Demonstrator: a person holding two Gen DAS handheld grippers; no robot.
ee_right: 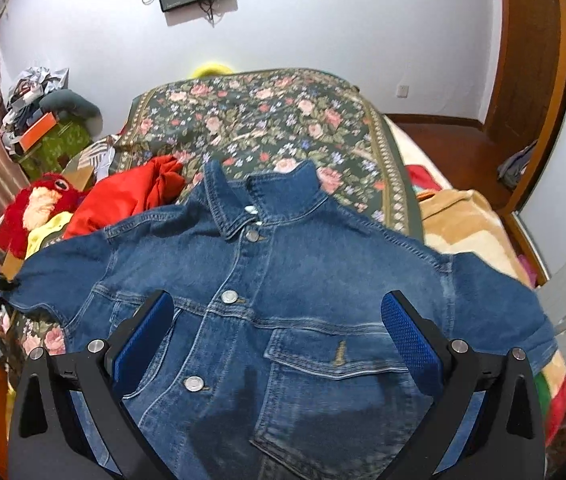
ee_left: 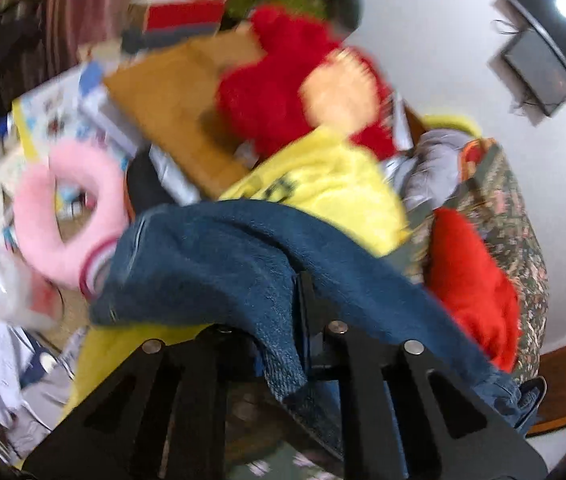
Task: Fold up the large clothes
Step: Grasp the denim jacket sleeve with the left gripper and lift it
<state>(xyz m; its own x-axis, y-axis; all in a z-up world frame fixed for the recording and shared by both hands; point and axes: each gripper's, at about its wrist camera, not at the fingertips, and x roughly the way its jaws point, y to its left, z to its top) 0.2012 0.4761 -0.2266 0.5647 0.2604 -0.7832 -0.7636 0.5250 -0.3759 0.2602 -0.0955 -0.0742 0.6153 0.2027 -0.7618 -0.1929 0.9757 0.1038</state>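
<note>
Garment: a denim jacket (ee_right: 283,300) lies front-up and buttoned on the floral bedspread (ee_right: 267,120), collar pointing away from the right gripper, sleeves spread to either side.
Right gripper (ee_right: 277,332): released, its blue pads (ee_right: 411,344) wide apart, hovering over the chest panel with the button placket and one flap pocket between the fingers; whether the tips touch the cloth cannot be told.
Left gripper (ee_left: 279,344): clenched on a fold of the jacket's sleeve end; denim drapes over and between its black fingers, and the view is blurred.
Beyond the left gripper: a red plush toy (ee_left: 283,92), a yellow cloth (ee_left: 323,188) and a pink fuzzy ring (ee_left: 63,216), all past the held sleeve.
Handling, as a judgement: the denim looks thick and fairly heavy, stiff enough to hold a crease yet still limp when lifted; not slippery, not fragile.
Where to hold: the double-stitched seams, cuff, shoulder or hem edge should give the firmest bite; a flat mid-panel pinch would likely bunch the cloth, and metal buttons (ee_right: 230,297) are best avoided.
Step in hand: probably folding the held sleeve inward across the front.
</note>
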